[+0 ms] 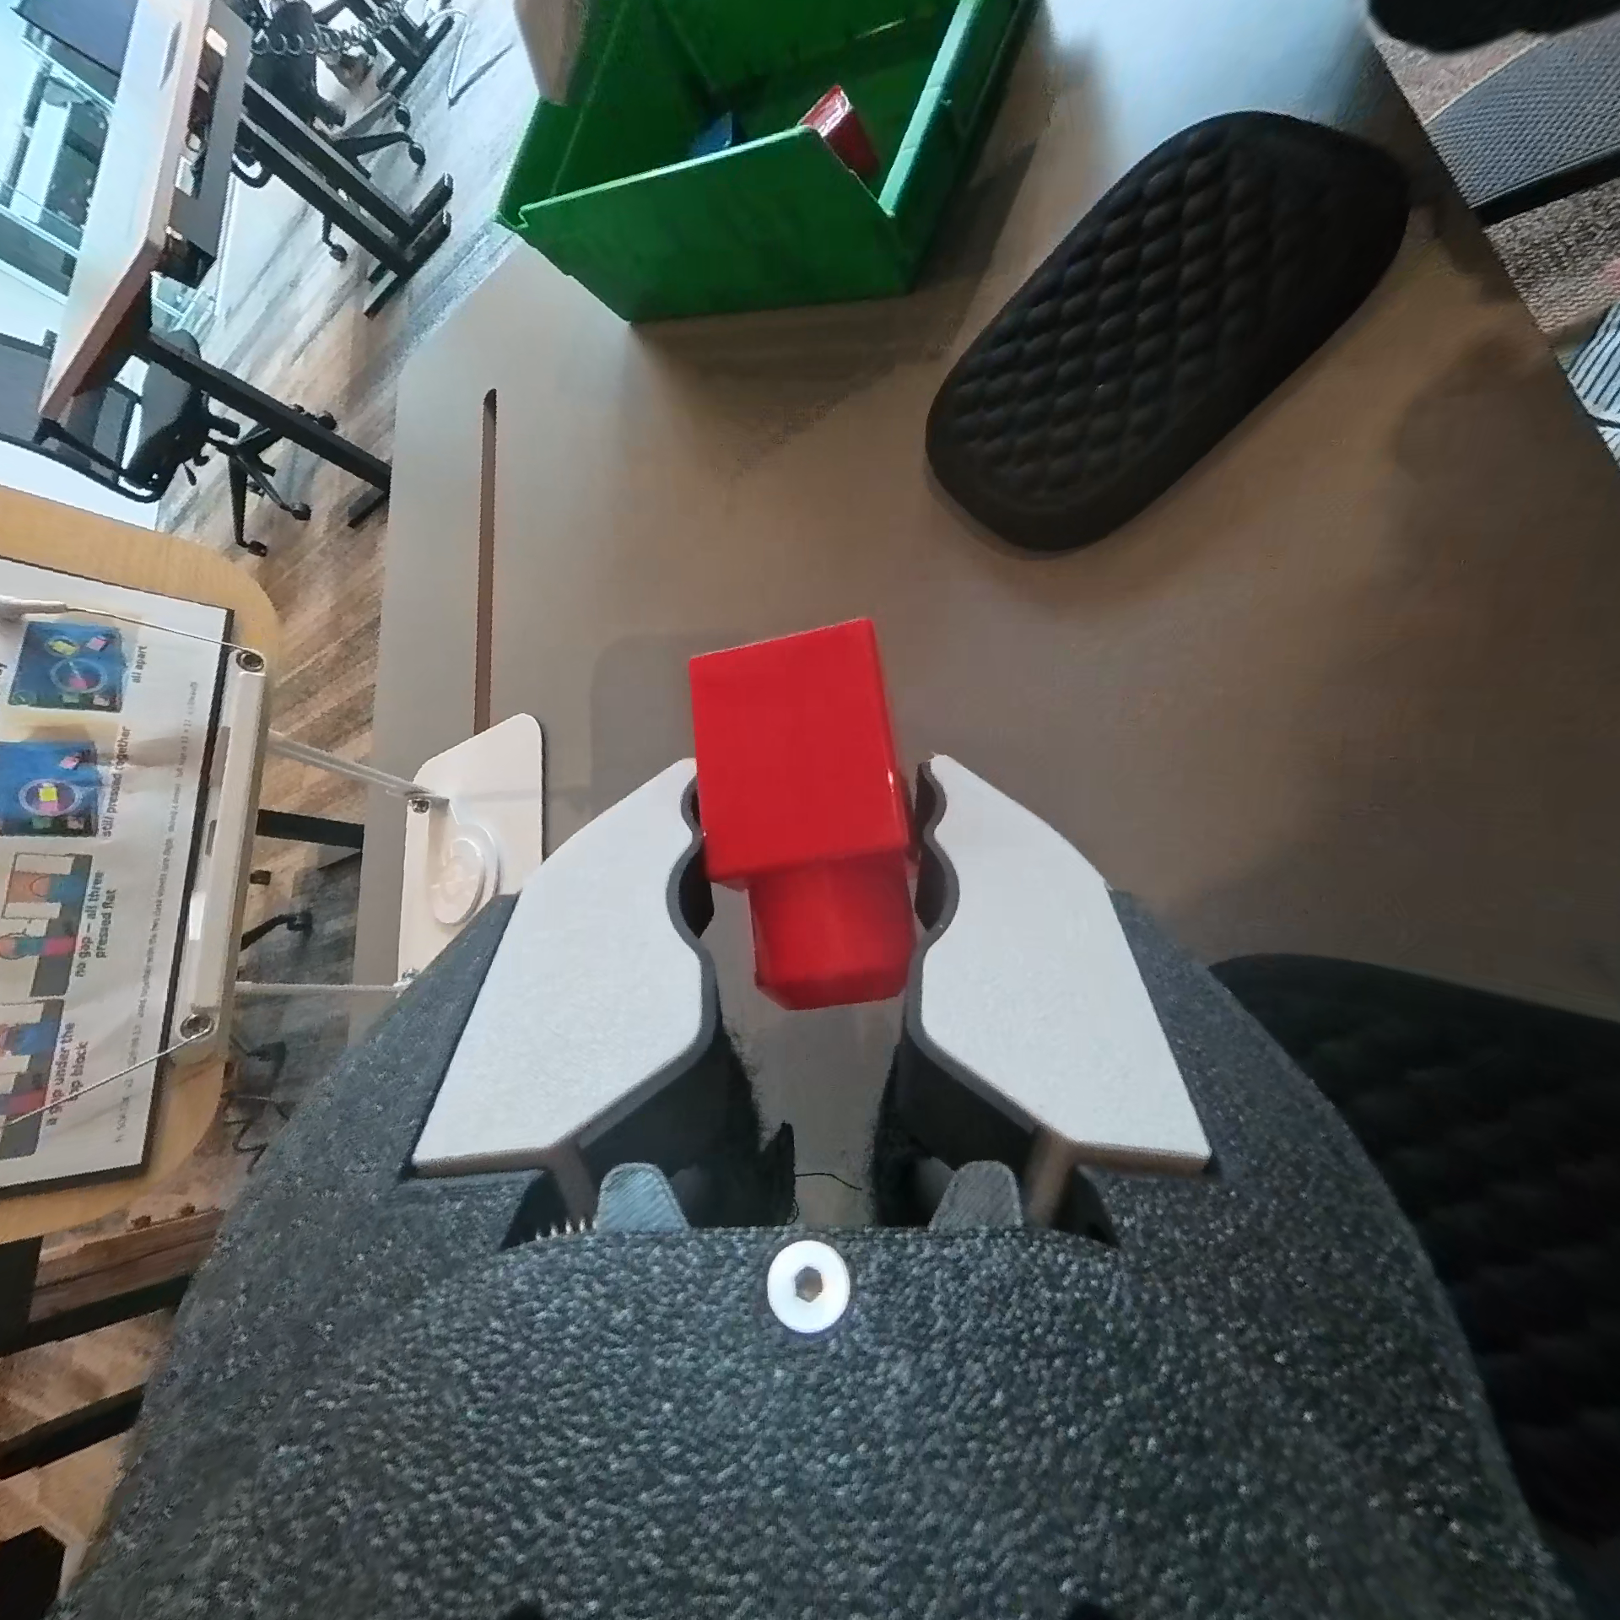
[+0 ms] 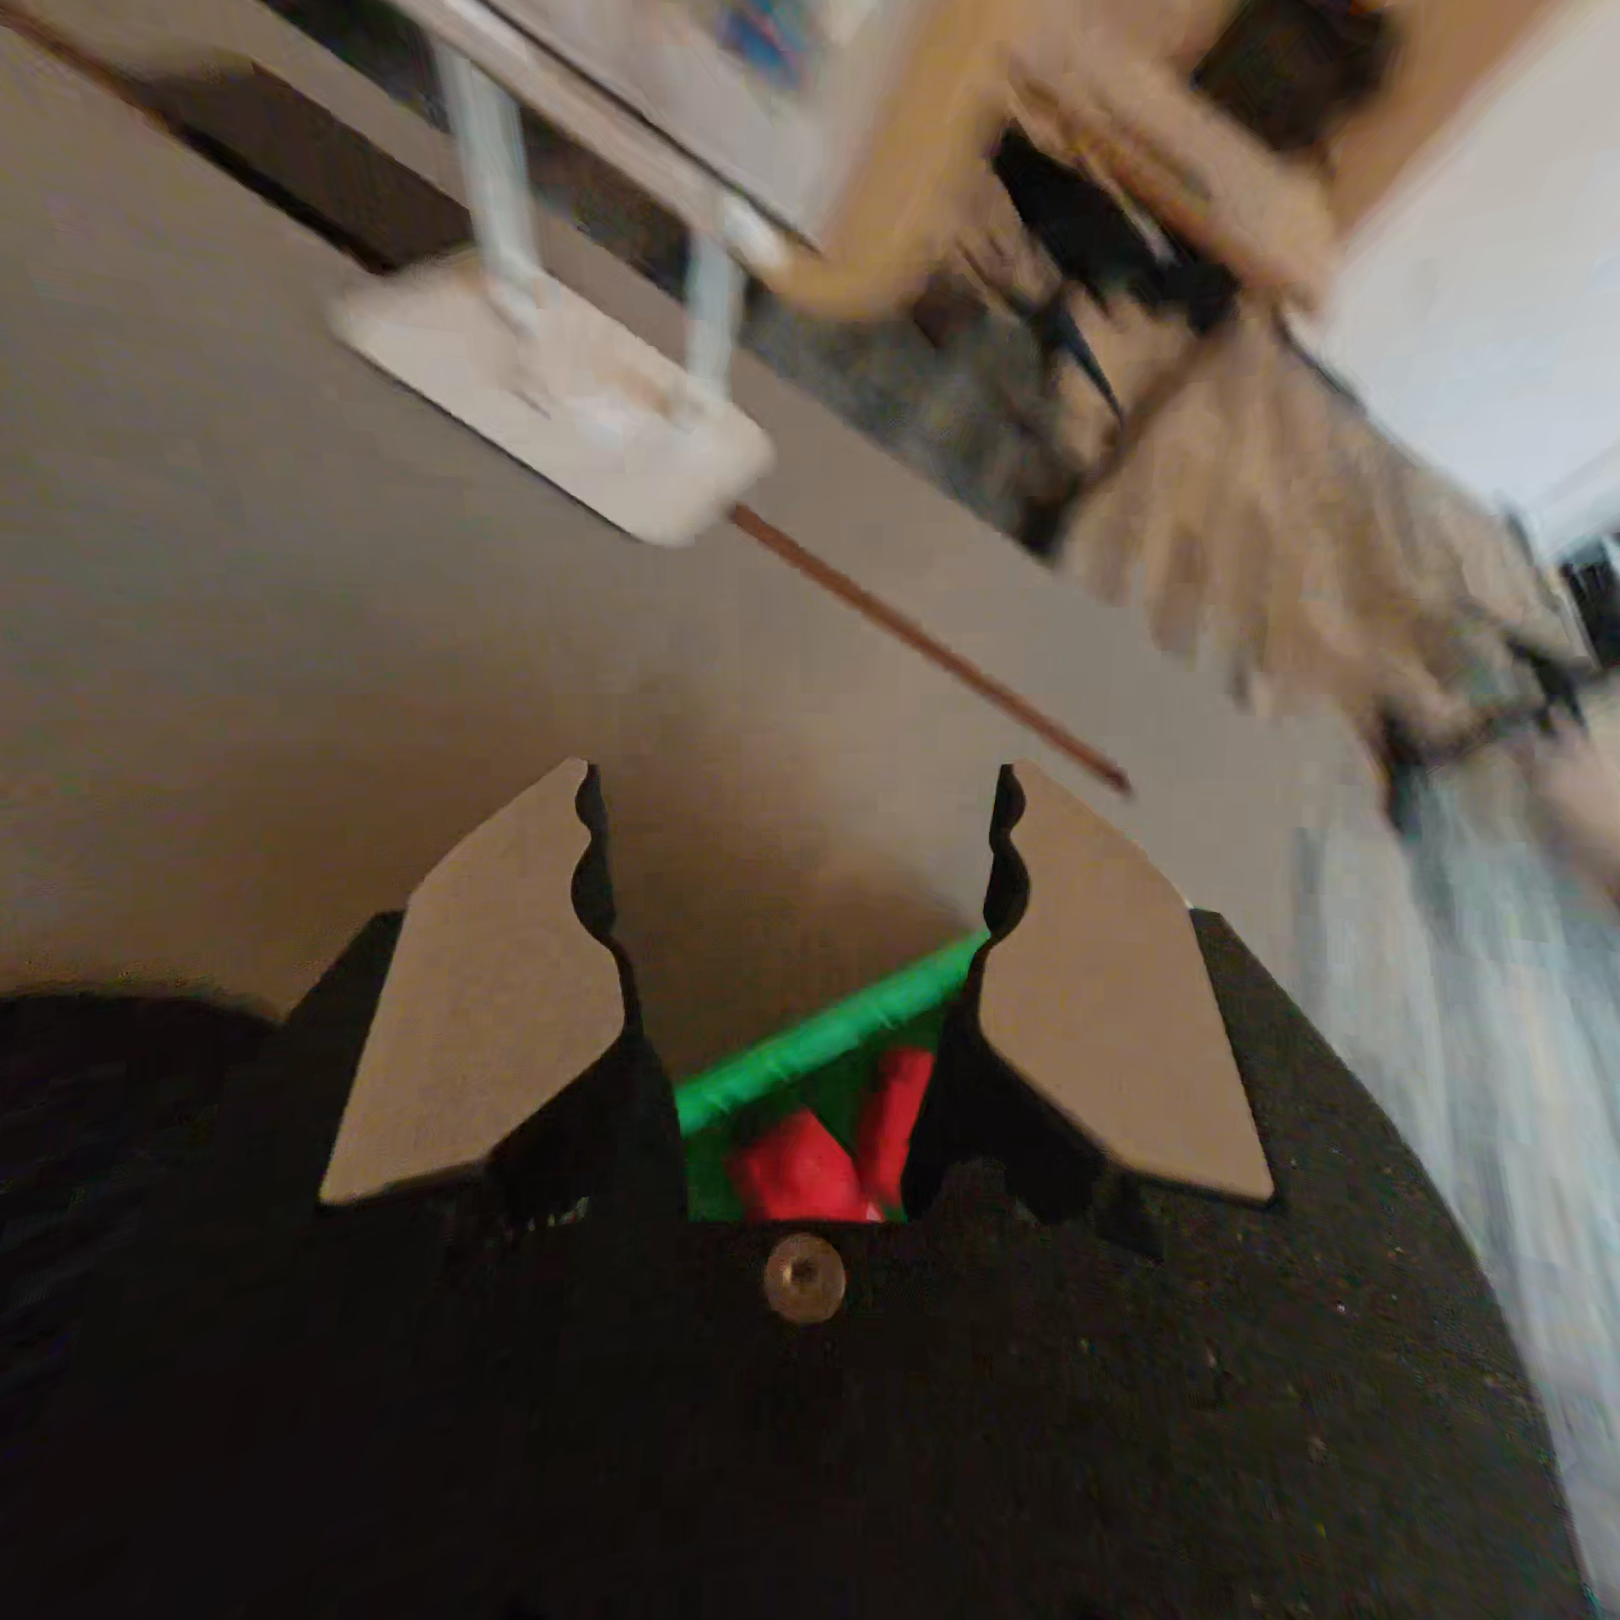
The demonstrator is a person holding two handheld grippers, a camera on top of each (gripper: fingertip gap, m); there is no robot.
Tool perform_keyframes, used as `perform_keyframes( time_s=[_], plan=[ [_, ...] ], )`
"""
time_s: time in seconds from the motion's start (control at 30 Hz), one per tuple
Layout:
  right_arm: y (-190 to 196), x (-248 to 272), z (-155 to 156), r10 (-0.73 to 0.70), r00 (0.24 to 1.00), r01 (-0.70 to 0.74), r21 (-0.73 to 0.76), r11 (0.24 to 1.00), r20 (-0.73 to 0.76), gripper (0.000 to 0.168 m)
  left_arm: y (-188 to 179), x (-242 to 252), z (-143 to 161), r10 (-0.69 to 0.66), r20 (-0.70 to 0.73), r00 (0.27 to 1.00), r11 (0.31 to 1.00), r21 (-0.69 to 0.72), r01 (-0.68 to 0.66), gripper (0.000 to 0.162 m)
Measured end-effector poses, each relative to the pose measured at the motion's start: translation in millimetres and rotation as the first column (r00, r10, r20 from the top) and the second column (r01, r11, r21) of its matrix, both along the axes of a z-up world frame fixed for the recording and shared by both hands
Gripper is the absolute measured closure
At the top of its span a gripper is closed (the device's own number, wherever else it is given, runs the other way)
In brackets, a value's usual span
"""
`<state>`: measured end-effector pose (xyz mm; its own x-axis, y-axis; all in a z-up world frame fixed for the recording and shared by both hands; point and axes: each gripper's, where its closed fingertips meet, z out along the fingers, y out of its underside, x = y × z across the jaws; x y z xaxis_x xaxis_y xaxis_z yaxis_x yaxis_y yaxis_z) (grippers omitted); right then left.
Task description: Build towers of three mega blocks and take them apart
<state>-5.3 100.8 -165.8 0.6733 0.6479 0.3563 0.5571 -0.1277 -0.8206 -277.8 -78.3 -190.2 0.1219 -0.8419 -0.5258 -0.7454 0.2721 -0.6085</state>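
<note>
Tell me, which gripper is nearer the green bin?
Right. The right gripper hovers open directly over the green bin; the left gripper, holding a red block, is farther back across the table.

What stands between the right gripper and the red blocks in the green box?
Nothing visible. The right gripper is open and empty, and the red blocks in the green box show directly between its fingers. The view is blurred, so small things could be missed.

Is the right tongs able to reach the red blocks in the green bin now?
Probably yes. The right tongs are open and empty, and the red blocks lie just below them inside the green bin, with nothing covering them. The picture is blurred, though.
</note>
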Motion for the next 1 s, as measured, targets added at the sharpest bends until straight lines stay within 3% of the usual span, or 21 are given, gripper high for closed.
perform_keyframes(
  time_s=[0.07,0.17,0.3,0.4,0.6,0.73,0.83,1.0],
  plan=[
    [-45,-66,21,0.267,0.963,-0.265,0.067,0.962,-0.031,0.086,0,1,0,-0.003,0.003,1.000,1.000,-0.002,0.003,0.119],
    [-114,-145,37,0.573,0.819,-0.564,0.169,0.808,-0.006,0.086,0,1,-1,-0.005,0.001,1.000,1.000,-0.004,0.005,0.119],
    [-176,-208,39,0.757,0.650,-0.749,0.221,0.625,0.062,0.094,-1,3,-1,-0.012,-0.004,1.000,1.000,-0.003,0.012,0.119],
    [-202,-238,33,0.825,0.560,-0.821,0.186,0.540,0.076,0.101,-3,5,-1,-0.019,-0.005,1.000,1.000,0.001,0.019,0.119],
    [-201,-267,7,0.819,0.553,-0.833,0.071,0.549,0.155,0.108,-5,9,-1,-0.033,-0.013,0.999,0.999,0.004,0.033,0.118],
    [-199,-273,-3,0.818,0.545,-0.836,0.044,0.547,0.184,0.131,-6,11,-3,-0.042,-0.025,0.999,0.999,-0.001,0.042,0.118],
    [-200,-272,-2,0.818,0.548,-0.834,0.050,0.549,0.174,0.133,-7,12,-4,-0.041,-0.027,0.999,0.999,-0.004,0.041,0.118],
    [-194,-261,5,0.792,0.593,-0.805,0.085,0.587,0.147,0.133,0,8,-1,0.009,-0.013,1.000,1.000,0.015,-0.009,0.078]
  ],
)
